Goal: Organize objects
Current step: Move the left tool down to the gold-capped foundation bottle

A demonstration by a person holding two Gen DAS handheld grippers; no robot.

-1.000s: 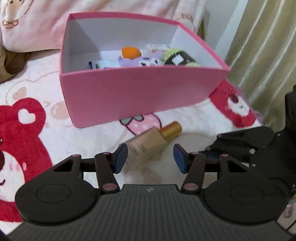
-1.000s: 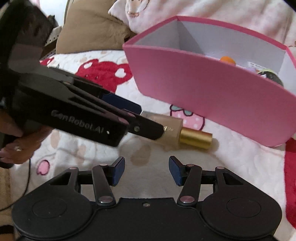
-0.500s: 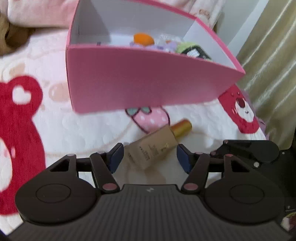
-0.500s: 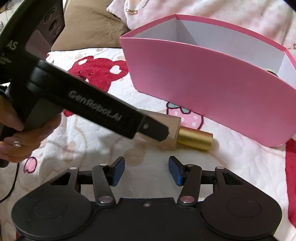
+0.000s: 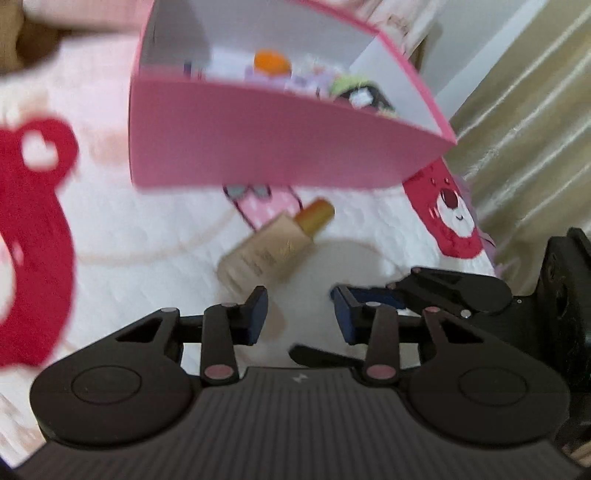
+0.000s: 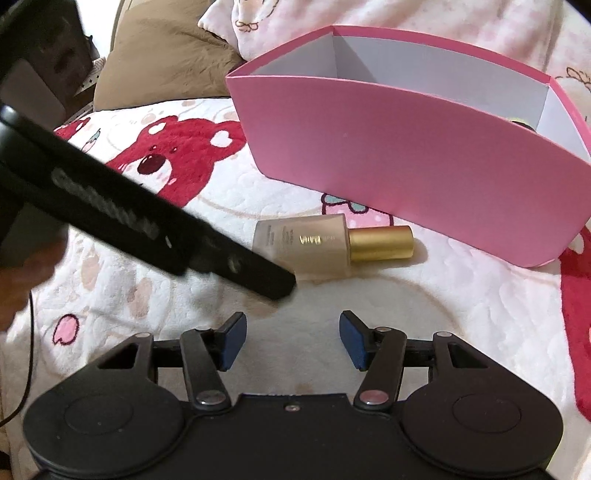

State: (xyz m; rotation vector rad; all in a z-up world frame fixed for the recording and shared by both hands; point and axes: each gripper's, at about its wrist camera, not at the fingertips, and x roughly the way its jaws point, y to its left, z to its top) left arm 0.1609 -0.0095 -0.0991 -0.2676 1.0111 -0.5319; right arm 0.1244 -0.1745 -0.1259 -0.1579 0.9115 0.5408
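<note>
A bed (image 6: 424, 314) is carrying everything, and a white fleece blanket (image 5: 147, 229) printed with red bears and pink strawberries is covering it. A pink box (image 6: 406, 162) with white inner walls is sitting on the blanket, open at the top, with several small items lying inside; they are too blurred to name. A beige bottle (image 6: 306, 243) with a gold cap (image 6: 382, 243) is lying on its side on the blanket just in front of the box, apart from it, its cap pointing right in the right wrist view. A brown cushion (image 6: 162, 62) and a pale pink printed pillow (image 6: 369, 14) are lying behind the box.
</note>
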